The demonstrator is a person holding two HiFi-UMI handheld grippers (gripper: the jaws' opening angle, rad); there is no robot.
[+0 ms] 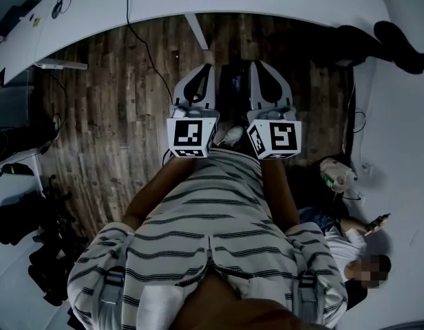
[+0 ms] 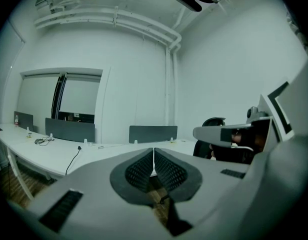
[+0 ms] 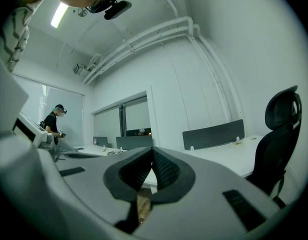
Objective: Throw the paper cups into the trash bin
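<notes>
Left gripper [image 2: 154,151], right gripper [image 3: 152,151] (fingers [image 2: 139,171] together)

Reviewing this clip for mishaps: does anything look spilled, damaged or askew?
Nothing stands out. The left gripper and right gripper are shut and empty, held side by side above the wooden floor.

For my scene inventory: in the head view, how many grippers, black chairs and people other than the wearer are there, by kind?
Grippers: 2, the left gripper and the right gripper
Black chairs: 1, the black chair at upper right
Other people: 1, a seated person at lower right
Total: 4
</notes>
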